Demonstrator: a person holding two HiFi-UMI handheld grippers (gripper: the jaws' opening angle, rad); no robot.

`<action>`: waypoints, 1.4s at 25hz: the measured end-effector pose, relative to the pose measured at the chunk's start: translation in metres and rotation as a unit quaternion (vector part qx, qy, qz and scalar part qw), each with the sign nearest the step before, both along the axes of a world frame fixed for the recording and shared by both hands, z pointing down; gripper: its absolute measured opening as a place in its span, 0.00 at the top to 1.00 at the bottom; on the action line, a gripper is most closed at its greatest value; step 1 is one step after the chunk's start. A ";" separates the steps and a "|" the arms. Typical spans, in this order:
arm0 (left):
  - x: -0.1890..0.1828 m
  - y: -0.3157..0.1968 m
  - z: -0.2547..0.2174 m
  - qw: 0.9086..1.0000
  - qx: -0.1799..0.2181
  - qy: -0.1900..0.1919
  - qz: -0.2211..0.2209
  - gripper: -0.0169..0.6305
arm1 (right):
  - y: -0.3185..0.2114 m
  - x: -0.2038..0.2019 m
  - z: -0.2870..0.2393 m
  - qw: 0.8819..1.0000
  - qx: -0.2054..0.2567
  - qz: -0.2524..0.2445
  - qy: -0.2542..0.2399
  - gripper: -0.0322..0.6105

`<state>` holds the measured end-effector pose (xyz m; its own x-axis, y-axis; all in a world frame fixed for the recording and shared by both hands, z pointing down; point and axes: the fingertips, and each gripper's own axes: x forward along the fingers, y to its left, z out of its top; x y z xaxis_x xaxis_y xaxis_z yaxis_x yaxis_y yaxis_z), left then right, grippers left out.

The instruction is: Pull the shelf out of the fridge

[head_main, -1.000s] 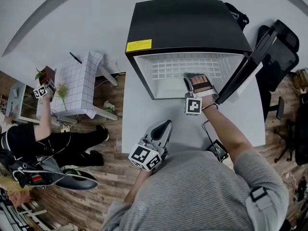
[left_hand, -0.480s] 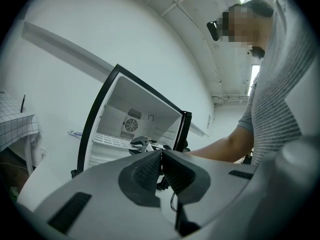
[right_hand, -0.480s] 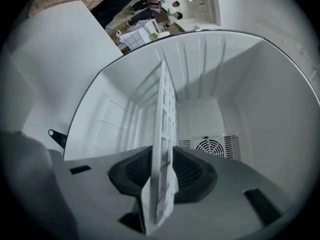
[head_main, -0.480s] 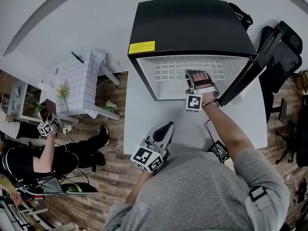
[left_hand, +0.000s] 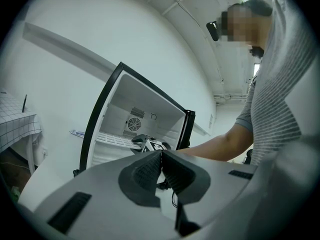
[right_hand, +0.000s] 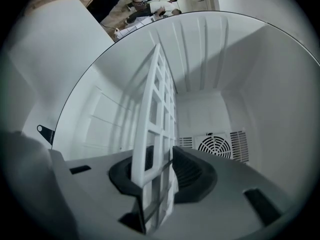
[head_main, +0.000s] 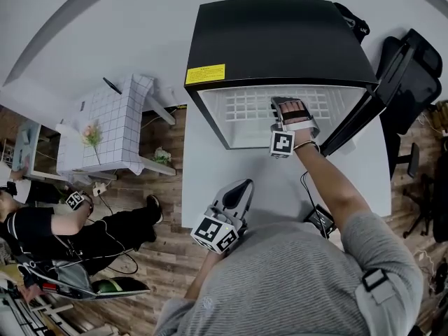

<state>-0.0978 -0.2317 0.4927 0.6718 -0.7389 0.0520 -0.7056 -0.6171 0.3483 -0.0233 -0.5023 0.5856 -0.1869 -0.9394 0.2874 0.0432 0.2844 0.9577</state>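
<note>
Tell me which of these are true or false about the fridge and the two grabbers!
1. The fridge has its door open. True.
2. The right gripper has its jaws shut on the white grid shelf. True.
3. The left gripper is holding a bottle. False: its jaws are shut on nothing.
4. The fridge is packed with food. False: no food shows inside, only the shelf.
5. The fridge's outside is white. False: it is black, white only inside.

One fridge, one shelf, two grippers, one checked table, perhaps one chair.
</note>
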 end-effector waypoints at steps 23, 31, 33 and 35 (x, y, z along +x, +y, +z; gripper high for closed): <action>0.006 -0.004 0.001 1.000 -0.004 0.003 0.010 0.95 | 0.004 -0.013 -0.008 0.998 0.022 0.021 -0.060 0.89; 0.004 -0.004 -0.002 1.000 -0.003 0.005 0.004 0.95 | 0.003 -0.013 -0.009 0.998 0.023 0.025 -0.059 0.89; 0.004 -0.007 -0.002 1.000 -0.001 0.008 0.003 0.95 | 0.003 -0.014 -0.011 0.998 0.025 0.024 -0.061 0.89; 0.005 -0.013 0.000 1.000 0.002 0.010 0.005 0.95 | 0.003 -0.015 -0.012 0.997 0.022 0.024 -0.065 0.89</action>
